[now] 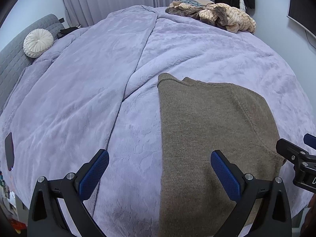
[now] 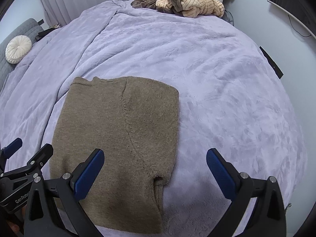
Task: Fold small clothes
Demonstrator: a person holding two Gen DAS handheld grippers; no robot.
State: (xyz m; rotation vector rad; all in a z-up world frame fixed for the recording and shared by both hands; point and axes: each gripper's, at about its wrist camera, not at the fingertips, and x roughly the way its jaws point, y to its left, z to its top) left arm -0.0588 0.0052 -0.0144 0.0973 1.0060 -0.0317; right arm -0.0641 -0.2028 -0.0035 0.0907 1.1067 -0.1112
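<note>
A brown knit sweater lies flat, folded lengthwise with its sleeve tucked over, on the lilac fleece blanket of a bed. It also shows in the right wrist view. My left gripper is open and empty, hovering over the sweater's left edge near its bottom. My right gripper is open and empty, hovering over the sweater's right edge near its bottom. Each gripper shows at the edge of the other's view: the right one and the left one.
A heap of tan and brown striped clothes lies at the far edge of the bed. A round white cushion rests against the grey headboard at left. A dark phone-like object lies at the blanket's left edge. A wall is close on the right.
</note>
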